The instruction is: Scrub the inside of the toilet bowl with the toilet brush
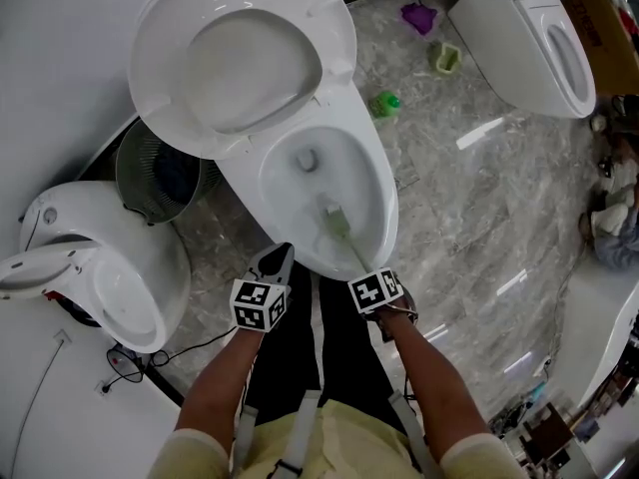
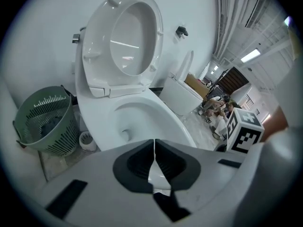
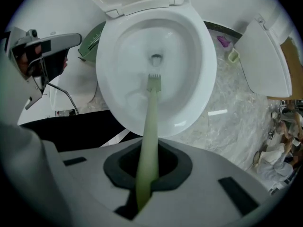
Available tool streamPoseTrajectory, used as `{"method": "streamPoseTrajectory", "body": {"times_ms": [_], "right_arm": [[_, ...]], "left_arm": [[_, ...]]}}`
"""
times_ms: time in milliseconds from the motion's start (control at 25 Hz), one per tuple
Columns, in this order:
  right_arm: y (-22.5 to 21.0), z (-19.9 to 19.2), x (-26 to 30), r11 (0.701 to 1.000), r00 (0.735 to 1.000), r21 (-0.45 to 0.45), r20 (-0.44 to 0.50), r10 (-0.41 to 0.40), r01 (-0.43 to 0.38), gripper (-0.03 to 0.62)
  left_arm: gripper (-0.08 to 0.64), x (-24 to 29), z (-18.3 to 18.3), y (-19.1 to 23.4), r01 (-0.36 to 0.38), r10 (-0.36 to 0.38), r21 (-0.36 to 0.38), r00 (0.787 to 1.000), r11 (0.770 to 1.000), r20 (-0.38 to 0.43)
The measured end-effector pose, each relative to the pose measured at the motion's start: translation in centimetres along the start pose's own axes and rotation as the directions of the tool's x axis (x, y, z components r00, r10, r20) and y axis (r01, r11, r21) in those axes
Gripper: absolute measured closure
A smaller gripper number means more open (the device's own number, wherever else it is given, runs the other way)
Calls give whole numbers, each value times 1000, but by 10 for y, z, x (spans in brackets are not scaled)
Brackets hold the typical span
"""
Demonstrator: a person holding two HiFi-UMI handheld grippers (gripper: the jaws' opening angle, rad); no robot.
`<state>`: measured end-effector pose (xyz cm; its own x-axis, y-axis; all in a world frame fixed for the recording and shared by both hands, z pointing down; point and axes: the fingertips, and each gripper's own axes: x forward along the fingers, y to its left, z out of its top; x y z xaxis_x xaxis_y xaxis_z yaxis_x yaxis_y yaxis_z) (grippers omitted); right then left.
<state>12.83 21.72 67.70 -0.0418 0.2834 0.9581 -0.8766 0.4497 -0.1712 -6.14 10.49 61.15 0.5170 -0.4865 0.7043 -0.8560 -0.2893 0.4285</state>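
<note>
Green brush [image 3: 150,117] pinched by R gripper [image 3: 147,173], in bowl [image 3: 191,79]; L gripper [image 2: 154,167] fingers together.

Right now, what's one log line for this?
step: scrub | right gripper: shut on toilet brush | brush head: inside toilet bowl, near drain | left gripper: shut, empty

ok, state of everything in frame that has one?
right tongs, shut on brush
brush, head inside bowl
left tongs, shut, empty
seat, up
bin, upright
</note>
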Motion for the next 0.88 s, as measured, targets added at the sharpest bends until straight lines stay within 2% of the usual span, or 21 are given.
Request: {"method": "streamPoseTrajectory", "body": {"times_ms": [280,640,880], "right_arm": [[36,18,-1,997,997,-32,13,75,-75,565],[66,63,-6,986,986,-59,46,158,-155,565],[71,100,-11,982,983,-93,71,170,-163,565]], "left_arm": [[545,-6,-2,10,-23,23,-24,1000,999,8],[545,-15,-1,32,-62,64,-66,998,996,22],[545,-17,1,38,-66,68,-69,997,995,27]]}}
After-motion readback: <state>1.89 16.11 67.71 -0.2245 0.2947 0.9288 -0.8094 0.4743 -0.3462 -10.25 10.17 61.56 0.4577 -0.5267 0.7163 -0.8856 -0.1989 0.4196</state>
